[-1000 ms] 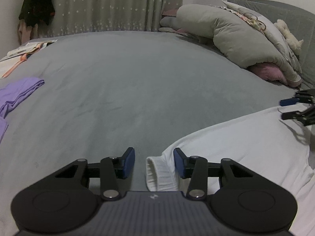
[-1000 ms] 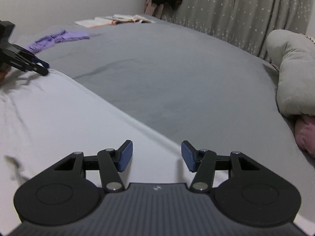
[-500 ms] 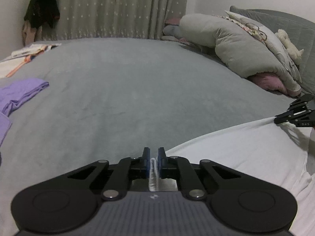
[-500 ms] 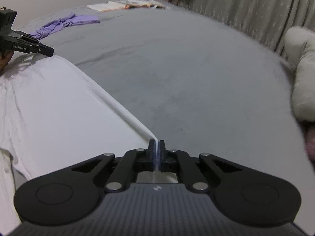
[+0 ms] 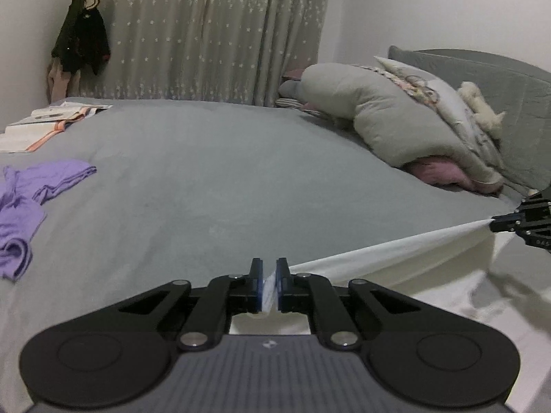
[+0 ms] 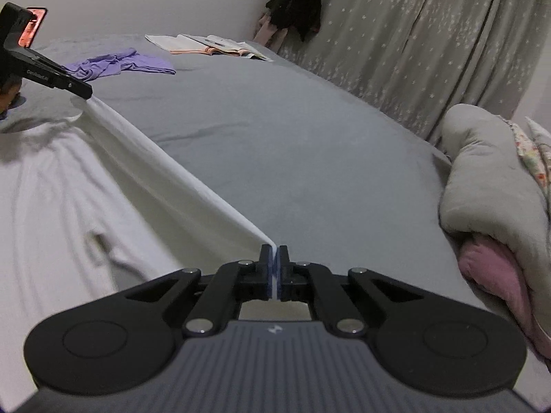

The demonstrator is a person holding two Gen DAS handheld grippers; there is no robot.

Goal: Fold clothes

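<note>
A white garment (image 6: 69, 179) lies spread on the grey bed (image 6: 292, 130). My left gripper (image 5: 269, 268) is shut on a thick cuff or hem of the white garment (image 5: 396, 251). In the same left wrist view the right gripper (image 5: 496, 223) shows at the far right edge, pinching the other end. My right gripper (image 6: 274, 254) is shut on a thin edge of the cloth. The left gripper (image 6: 86, 91) appears at the upper left of the right wrist view. Between the two grippers the garment's edge is lifted and stretched taut above the bed.
A purple garment (image 5: 24, 203) lies crumpled at the left, also seen as the purple garment (image 6: 120, 63). Open books (image 5: 48, 124) rest near the far left corner. A grey duvet with pillows (image 5: 396, 117) is heaped at the right. Curtains (image 5: 206, 34) and dark hanging clothes (image 5: 81, 41) stand behind.
Both grippers were open over the garment's edge, then closed on it. They have since lifted and drawn the cloth's edge taut between them.
</note>
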